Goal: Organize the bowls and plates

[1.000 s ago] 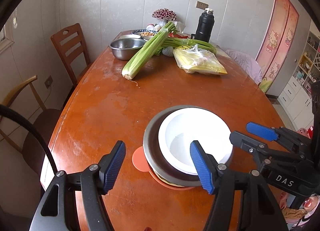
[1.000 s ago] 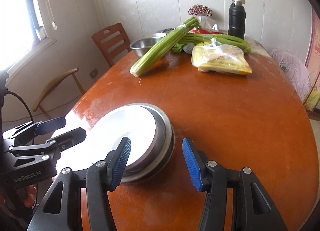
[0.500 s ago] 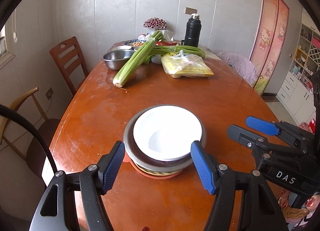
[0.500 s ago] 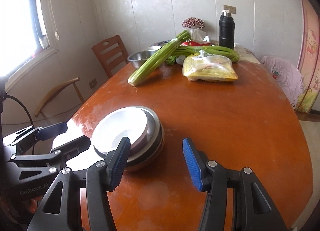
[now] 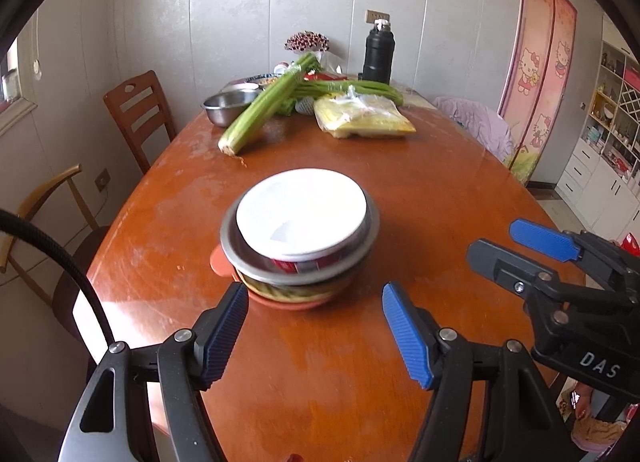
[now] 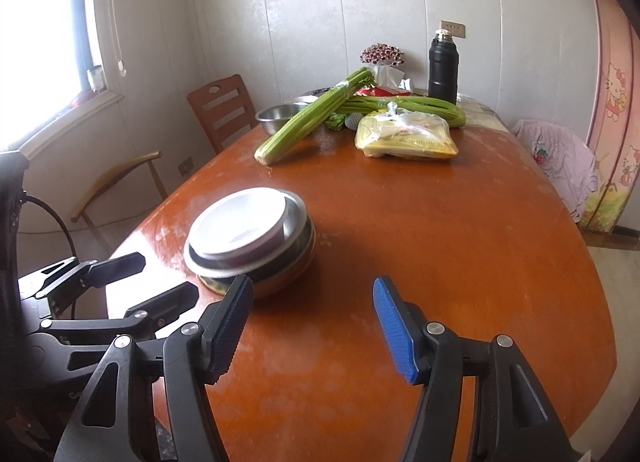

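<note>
A stack of dishes stands on the orange-brown table (image 5: 440, 197): a white bowl (image 5: 300, 213) on top, nested in a steel bowl (image 5: 236, 250), over a patterned bowl and an orange plate (image 5: 218, 262). The stack also shows in the right wrist view (image 6: 244, 229). My left gripper (image 5: 316, 336) is open and empty, just short of the stack. My right gripper (image 6: 312, 326) is open and empty, to the right of the stack and nearer than it. It shows in the left wrist view (image 5: 524, 250).
At the far end lie celery bunches (image 5: 264, 113), a yellow plastic bag (image 5: 360, 119), a steel bowl (image 5: 228, 103), a black flask (image 5: 378, 55) and small dishes. Wooden chairs (image 5: 136, 109) stand at the left. The table edge is close below both grippers.
Both grippers have pulled back and away from the stack, which now looks smaller and farther. Both stayed open. The stack has not moved.
</note>
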{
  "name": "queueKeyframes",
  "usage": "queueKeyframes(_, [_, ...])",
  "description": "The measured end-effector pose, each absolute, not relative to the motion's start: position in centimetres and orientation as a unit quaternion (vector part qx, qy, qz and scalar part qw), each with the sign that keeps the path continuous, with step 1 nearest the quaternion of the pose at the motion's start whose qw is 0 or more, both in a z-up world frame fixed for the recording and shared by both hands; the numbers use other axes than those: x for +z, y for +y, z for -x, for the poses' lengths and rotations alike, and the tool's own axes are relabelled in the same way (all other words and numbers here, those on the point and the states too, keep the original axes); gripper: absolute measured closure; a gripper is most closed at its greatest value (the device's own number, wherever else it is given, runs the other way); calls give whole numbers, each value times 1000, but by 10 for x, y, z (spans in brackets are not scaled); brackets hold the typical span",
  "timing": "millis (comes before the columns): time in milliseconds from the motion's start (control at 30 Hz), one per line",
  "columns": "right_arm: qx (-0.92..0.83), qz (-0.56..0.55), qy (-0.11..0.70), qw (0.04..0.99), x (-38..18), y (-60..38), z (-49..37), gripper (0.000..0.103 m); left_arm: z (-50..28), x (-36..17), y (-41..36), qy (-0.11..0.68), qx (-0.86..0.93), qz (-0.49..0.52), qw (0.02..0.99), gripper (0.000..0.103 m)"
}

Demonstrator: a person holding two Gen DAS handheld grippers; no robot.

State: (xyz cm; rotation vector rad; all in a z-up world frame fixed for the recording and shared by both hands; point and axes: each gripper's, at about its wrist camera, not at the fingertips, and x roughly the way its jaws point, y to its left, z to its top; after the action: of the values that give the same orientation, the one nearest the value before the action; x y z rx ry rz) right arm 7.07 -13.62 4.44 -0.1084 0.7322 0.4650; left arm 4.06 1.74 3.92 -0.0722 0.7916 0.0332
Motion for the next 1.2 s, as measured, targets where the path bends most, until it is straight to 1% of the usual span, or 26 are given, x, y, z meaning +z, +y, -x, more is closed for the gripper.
queueKeyframes(100, [224,54,355,906,38,-142,-62,36,-34,32,11,386,19,38,921,33])
queueKeyframes(167, [226,56,357,905,33,-146,-56,33,-28,29,8,382,27,36,923,33])
queueKeyframes(567, [207,81,376,900,1,-157,-35,32,-18,8,3,387,36,40,921,32])
queueKeyframes(1200, [199,60,392,896,-17,-165,-43,32,-27,-12,-3,410,44,41,910,32])
